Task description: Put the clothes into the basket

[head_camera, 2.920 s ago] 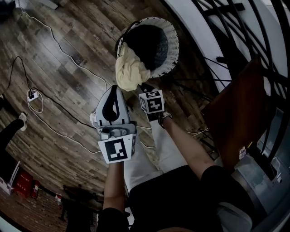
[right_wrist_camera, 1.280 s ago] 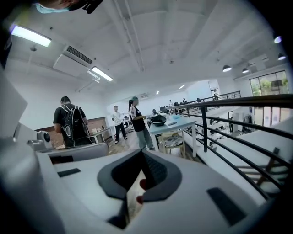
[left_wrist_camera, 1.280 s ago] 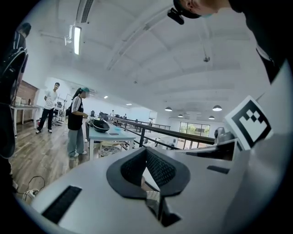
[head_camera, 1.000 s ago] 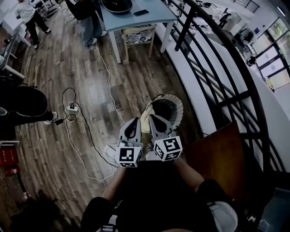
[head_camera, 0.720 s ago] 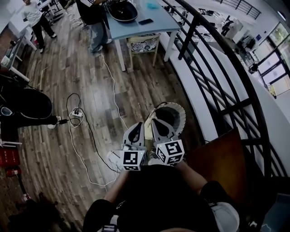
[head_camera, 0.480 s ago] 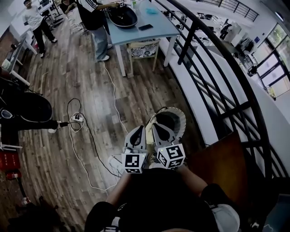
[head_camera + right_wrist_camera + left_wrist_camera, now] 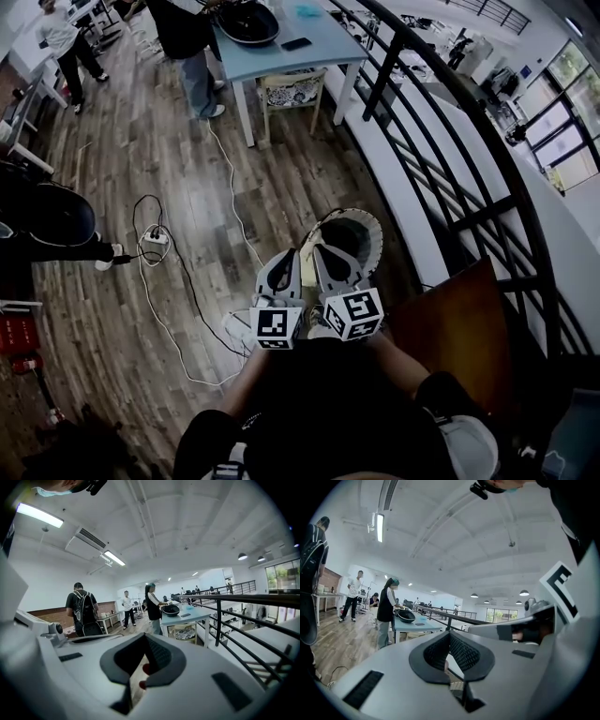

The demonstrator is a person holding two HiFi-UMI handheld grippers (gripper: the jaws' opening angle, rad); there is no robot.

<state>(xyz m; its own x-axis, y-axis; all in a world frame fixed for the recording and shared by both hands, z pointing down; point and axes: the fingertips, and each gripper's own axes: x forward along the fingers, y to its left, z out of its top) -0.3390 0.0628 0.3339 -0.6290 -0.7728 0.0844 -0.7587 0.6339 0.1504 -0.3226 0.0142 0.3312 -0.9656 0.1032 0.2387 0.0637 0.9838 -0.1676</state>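
Listing from the basket outward: white woven, upright on the wooden floor, just beside the foot of the black railing; its inside reads dark from my head view. Clothes: I see only a pale strip at the basket's near-left rim, mostly hidden behind the grippers, so I cannot tell how much lies inside. Left gripper: held over the near side of the basket, jaws pressed together, nothing between them. Right gripper: just beside the left one, jaws likewise closed and empty. Brown board: to the right of the basket. White cable and power strip: on the floor to the left. Blue table: well beyond, a person standing at it
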